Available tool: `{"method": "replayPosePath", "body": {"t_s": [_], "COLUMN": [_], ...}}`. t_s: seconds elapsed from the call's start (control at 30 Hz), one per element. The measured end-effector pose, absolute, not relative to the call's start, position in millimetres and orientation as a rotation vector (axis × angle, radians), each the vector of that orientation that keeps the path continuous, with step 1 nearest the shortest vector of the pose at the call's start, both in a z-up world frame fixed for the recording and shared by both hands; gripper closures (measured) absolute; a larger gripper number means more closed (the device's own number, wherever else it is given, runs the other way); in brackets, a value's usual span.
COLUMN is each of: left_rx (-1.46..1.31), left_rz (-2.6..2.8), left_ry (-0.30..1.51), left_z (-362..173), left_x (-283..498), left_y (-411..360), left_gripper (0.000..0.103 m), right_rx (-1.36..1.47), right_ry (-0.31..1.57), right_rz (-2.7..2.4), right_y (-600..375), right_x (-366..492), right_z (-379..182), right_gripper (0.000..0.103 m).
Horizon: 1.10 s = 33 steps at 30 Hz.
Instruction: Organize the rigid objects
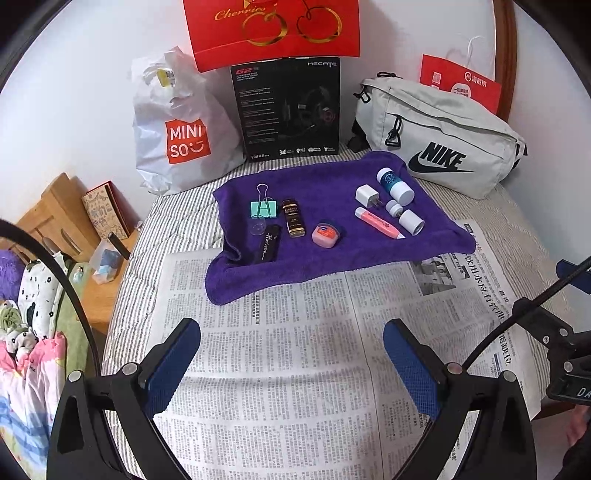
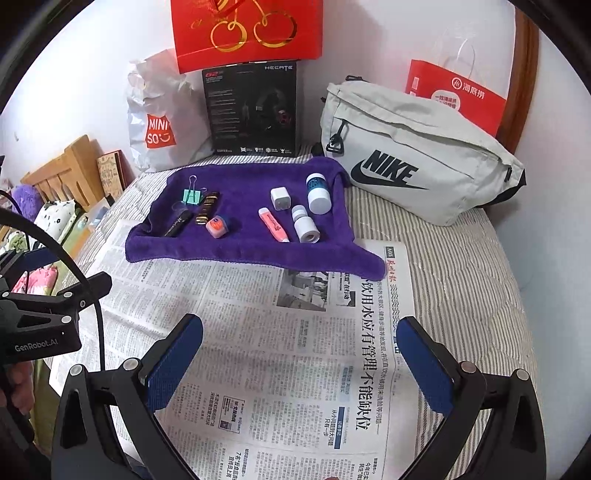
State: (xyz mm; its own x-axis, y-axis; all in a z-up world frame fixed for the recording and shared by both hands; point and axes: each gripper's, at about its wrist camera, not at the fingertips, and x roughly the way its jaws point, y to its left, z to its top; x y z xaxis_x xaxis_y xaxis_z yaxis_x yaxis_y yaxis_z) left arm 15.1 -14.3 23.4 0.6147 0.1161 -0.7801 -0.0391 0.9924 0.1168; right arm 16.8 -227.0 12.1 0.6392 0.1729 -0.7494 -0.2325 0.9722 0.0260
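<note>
A purple towel [image 1: 325,254] [image 2: 243,251] lies on the bed with small objects on it. On its left are a teal binder clip [image 1: 263,207] [image 2: 192,195], a brown bottle [image 1: 294,218] [image 2: 207,208], a black tube [image 1: 269,244] [image 2: 178,223] and a pink tin [image 1: 325,234] [image 2: 217,226]. On its right are a white charger [image 1: 367,195] [image 2: 280,198], a blue-labelled bottle [image 1: 394,185] [image 2: 317,194], a small white bottle [image 1: 406,217] [image 2: 305,223] and a pink highlighter [image 1: 378,222] [image 2: 272,223]. My left gripper [image 1: 291,332] and right gripper [image 2: 301,330] both hover open over the newspaper, empty.
A newspaper [image 1: 295,369] [image 2: 258,350] covers the striped bed in front of the towel. Behind the towel stand a white Miniso bag [image 1: 177,125], a black headset box [image 1: 288,110], a red gift bag [image 1: 271,29] and a grey Nike pouch [image 1: 443,140]. A wooden bedside stand [image 1: 62,221] is at left.
</note>
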Motion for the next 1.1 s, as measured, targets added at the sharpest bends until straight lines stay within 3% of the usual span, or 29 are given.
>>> {"method": "replayPosePath", "body": {"t_s": [1.1], "left_rx": [0.069], "left_rz": [0.074], "left_ry": [0.896], "left_z": [25.0], "left_x": [4.8], "left_y": [-15.2], "left_gripper": [0.003], "right_rx": [-0.074], "right_ry": [0.847], "right_rz": [0.223], "right_y": [-233.2], "right_x": [10.0], "right_z": [10.0], "right_gripper": [0.000]}}
